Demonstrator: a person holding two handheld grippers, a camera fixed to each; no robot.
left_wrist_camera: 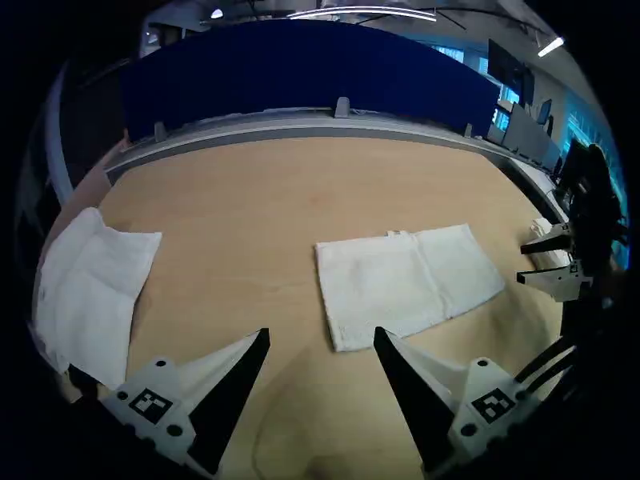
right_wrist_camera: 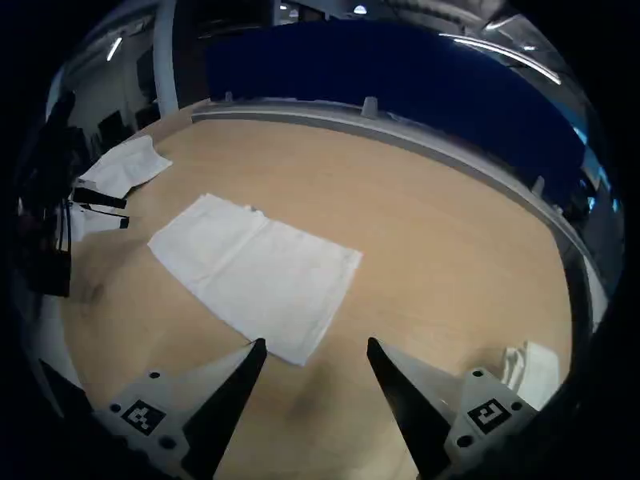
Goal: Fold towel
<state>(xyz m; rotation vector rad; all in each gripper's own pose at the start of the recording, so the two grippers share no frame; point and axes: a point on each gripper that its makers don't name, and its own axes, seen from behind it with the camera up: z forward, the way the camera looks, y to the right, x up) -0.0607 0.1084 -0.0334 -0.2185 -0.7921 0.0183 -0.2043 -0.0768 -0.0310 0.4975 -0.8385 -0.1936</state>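
A white towel [left_wrist_camera: 408, 280] lies flat on the wooden table [left_wrist_camera: 280, 192], folded into a rectangle with a crease down its middle. My left gripper [left_wrist_camera: 320, 336] hovers open just short of the towel's near left corner, nothing between its fingers. In the right gripper view the same towel [right_wrist_camera: 256, 272] spreads ahead and to the left. My right gripper [right_wrist_camera: 314, 344] stands open at the towel's near corner, holding nothing. Each gripper appears in the other's view: the right gripper [left_wrist_camera: 544, 260] past the towel's right end, the left gripper [right_wrist_camera: 100, 210] past its left end.
A second white towel [left_wrist_camera: 88, 288] lies at the table's left edge, and it appears far left as that towel [right_wrist_camera: 128, 168] in the right gripper view. A small white cloth [right_wrist_camera: 536, 372] sits at the right edge. A blue partition [left_wrist_camera: 304, 72] runs along the table's back.
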